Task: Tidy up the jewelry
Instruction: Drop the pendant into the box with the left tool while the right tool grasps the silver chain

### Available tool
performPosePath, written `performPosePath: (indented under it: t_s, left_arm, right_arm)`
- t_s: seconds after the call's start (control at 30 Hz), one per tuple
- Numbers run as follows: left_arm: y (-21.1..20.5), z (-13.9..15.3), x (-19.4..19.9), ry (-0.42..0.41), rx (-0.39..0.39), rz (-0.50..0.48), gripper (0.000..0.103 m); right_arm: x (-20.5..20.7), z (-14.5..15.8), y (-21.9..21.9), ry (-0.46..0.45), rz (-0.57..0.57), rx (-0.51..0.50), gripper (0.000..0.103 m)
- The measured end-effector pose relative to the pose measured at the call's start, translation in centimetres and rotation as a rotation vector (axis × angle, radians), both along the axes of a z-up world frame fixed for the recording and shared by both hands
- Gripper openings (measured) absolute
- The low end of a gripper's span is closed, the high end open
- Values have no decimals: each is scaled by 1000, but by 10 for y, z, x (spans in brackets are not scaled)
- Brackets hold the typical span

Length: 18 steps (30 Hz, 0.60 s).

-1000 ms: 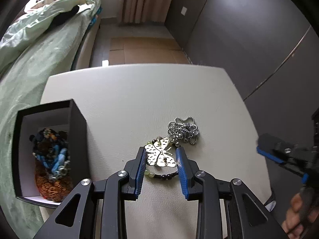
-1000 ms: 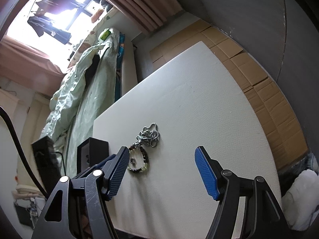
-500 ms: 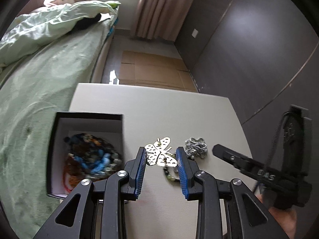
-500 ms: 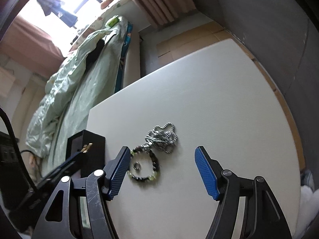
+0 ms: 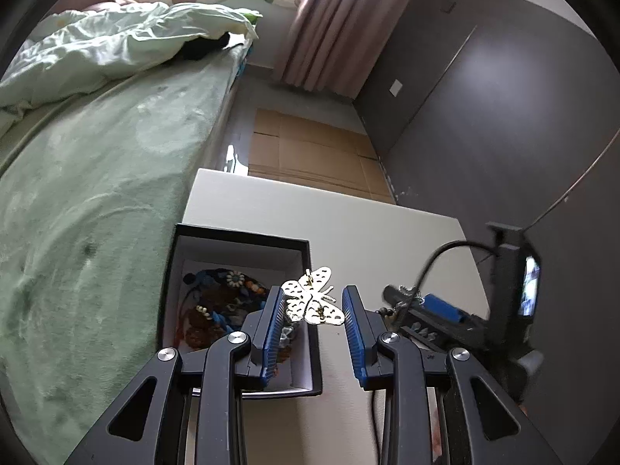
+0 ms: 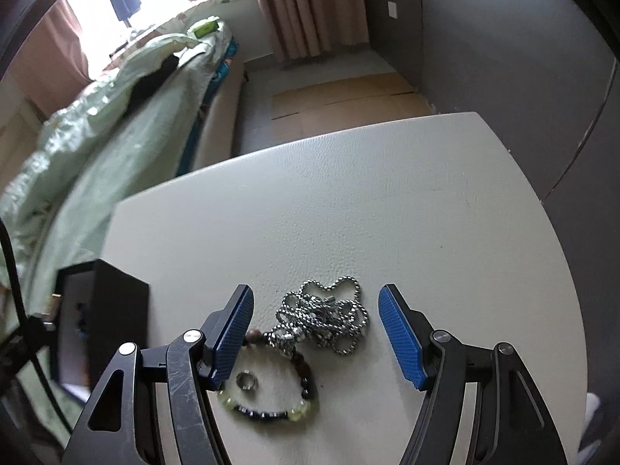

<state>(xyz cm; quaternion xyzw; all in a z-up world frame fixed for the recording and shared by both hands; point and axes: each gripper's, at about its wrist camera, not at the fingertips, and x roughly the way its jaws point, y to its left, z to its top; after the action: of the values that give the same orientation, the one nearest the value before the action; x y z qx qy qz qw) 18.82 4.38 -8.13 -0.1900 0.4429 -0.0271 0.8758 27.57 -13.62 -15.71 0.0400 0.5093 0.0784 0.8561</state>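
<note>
While the left hand-held gripper is clamping the butterfly brooch above the box rim, the box's hollow is lying at nine o'clock; the right hand-held gripper is gaping around the chain.

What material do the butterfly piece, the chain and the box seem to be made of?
Butterfly piece: probably thin gold-coloured metal; it shines and has small cut-out holes.
Chain: likely steel or silver-toned metal; small bright ball links with sharp reflections.
Box: apparently stiff cardboard, matte black outside and white inside; straight thin walls.
</note>
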Motion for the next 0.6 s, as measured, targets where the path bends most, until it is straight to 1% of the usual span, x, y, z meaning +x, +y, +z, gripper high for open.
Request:
performPosePath:
  t_s: [0.03,0.07,0.13,0.17,0.27,0.3,0.37,0.4,0.43,0.5,0.6]
  left_arm:
    - [1,0,0,2,-3,3,32]
    - [3,-1,0,4,-4,5,32]
    - [5,-1,-1,6,-5,7,32]
    - [6,-1,-1,6,-5,9,32]
    - [8,0,-1,2,-2,18,32]
    - [9,1,-2,0,-1,22,32]
    - [12,1,-3,-2,0,30,32]
    - [13,1,-3,-2,2,36,32]
    - [14,1,-3,-2,4,40,32]
    - [16,0,-3,2,9,49,32]
    - [19,-1,-4,8,21,58,32]
  right_arm:
    - [0,-3,2,11,1,-13,69]
    - [-1,-2,6,-4,2,-45,68]
    - [-4,-3,14,-1,11,-114,68]
    - [-6,-2,15,-2,12,-132,68]
    - [-11,-1,8,20,3,-136,65]
    - [-13,0,8,19,14,-172,57]
    - [-19,1,5,18,29,-173,51]
    - [-21,3,3,17,45,-173,43]
    - [-22,3,2,17,56,-172,28]
    - [-25,4,-4,23,67,-159,14]
    - [-23,5,-13,34,75,-98,12]
